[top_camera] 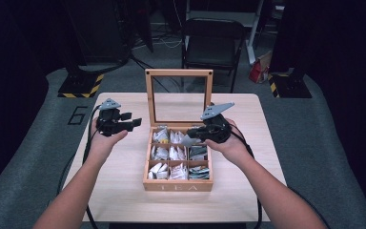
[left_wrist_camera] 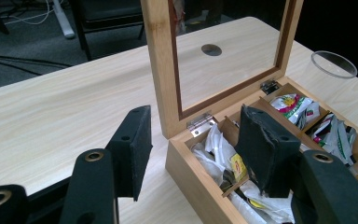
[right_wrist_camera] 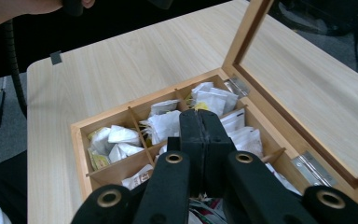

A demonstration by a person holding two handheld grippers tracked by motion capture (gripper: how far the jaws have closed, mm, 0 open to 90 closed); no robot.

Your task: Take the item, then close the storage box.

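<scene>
Tea bags [top_camera: 171, 153] in paper sachets fill the nine compartments of a wooden tea box [top_camera: 177, 185] that stands open near the middle of the pale wooden table [top_camera: 124, 191], its glass-paned lid [top_camera: 178, 98] raised upright at the far side on two small metal hinges. In the high view the right gripper [top_camera: 190, 135] hovers over the box's back right corner, and a pale sachet [top_camera: 189, 140] appears to hang at its tips; the right gripper view shows its black jaws pressed flat together above the middle compartments, but whether a sachet's edge is pinched between them I cannot tell, since the pads hide the seam. The left gripper [top_camera: 134, 123] is held beside the box's left wall, off the table, its jaws standing apart with nothing between them; in the left gripper view they frame the lid's hinge corner and the back left compartment. A clear glass [left_wrist_camera: 334, 64] stands on the table beyond the box. As I judge it, the step in hand is picking a tea bag out of the box with the right gripper. The next move calls for lifting straight up so the sachet clears the thin dividers without dragging its neighbours along, then carrying it away from the upright lid, while the left gripper stays ready to steady the box.
</scene>
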